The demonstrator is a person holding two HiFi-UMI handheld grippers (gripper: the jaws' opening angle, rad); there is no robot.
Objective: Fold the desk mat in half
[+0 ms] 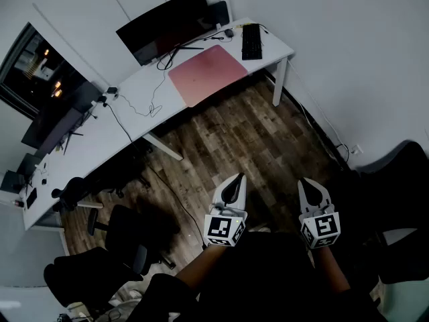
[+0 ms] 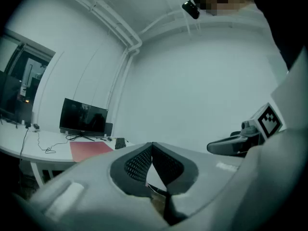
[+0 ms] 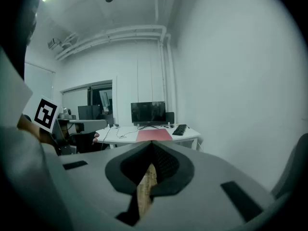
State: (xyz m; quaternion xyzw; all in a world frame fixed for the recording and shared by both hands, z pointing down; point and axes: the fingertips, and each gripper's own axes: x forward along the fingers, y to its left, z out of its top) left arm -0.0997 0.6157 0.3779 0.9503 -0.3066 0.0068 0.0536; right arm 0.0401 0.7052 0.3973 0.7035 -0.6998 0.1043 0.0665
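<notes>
**Item: pink desk mat, flat on the white bench, far across the wooden floor from me.**

Left tongs and right tongs: both closed, jaws together, nothing between them, held side by side near my body. The mat is well apart from both, far ahead and slightly left. By my reckoning the left tongs is marginally nearer. Its long axis runs left to right along the bench, with the monitor beyond it and the keyboard just right of it. It is unfolded and untouched. I judge the approach comes first, then one short end carried over to the other.
</notes>
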